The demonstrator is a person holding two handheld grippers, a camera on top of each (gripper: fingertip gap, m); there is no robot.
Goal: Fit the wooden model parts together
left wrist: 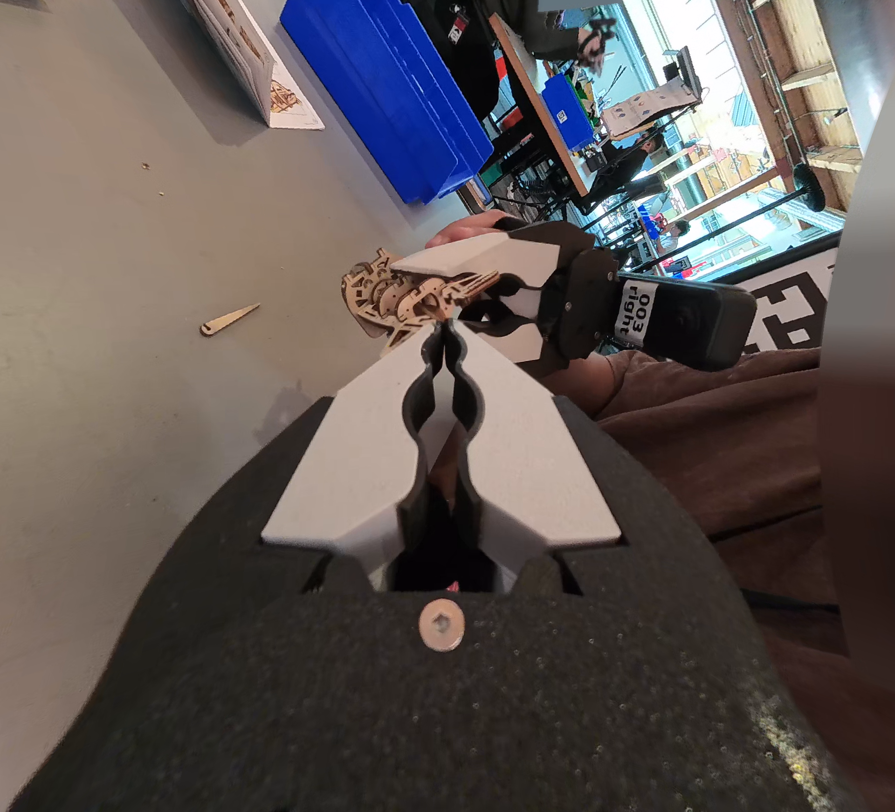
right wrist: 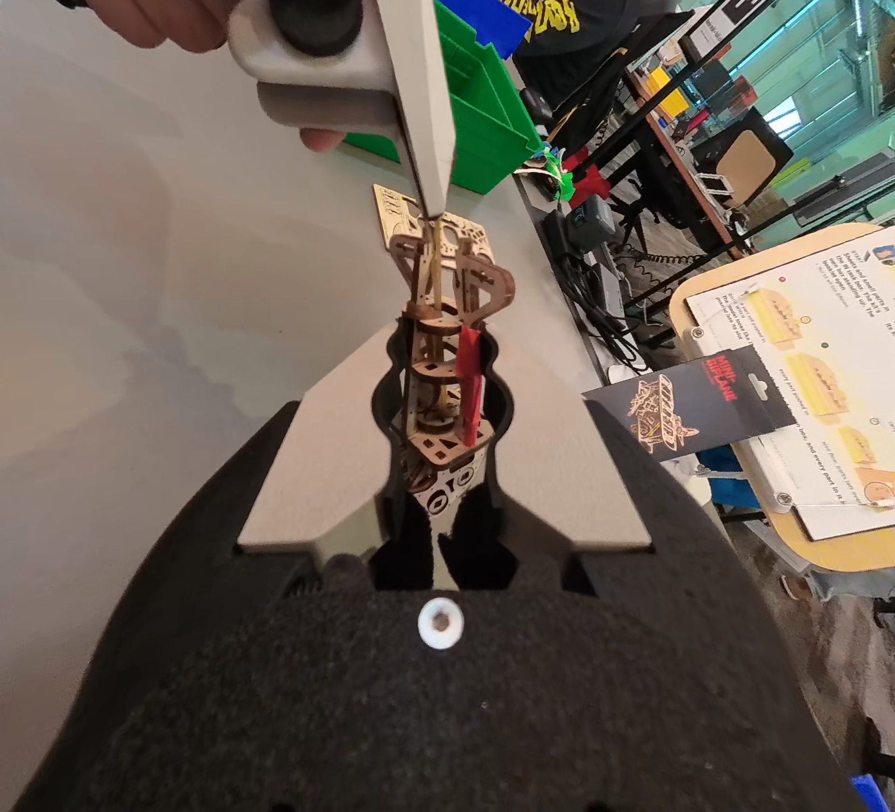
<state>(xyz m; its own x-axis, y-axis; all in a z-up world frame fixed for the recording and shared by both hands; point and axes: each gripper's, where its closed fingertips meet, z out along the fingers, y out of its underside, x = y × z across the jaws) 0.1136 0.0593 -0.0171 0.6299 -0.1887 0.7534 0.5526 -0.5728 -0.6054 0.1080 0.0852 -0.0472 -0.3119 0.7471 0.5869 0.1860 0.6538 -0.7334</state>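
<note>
Wooden model [right wrist: 443, 381] — clamped between right gripper [right wrist: 443, 328] fingers; left gripper [left wrist: 443, 328] fingers pinch its thin stick.

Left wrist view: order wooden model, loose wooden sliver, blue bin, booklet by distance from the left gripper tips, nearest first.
From the left gripper:
1. Wooden model: at the tips, held by the right gripper.
2. Loose wooden sliver: on the table, left.
3. Blue bin: beyond, right of centre.
4. Booklet: far left; close to the bin's range, ranking uncertain.
</note>
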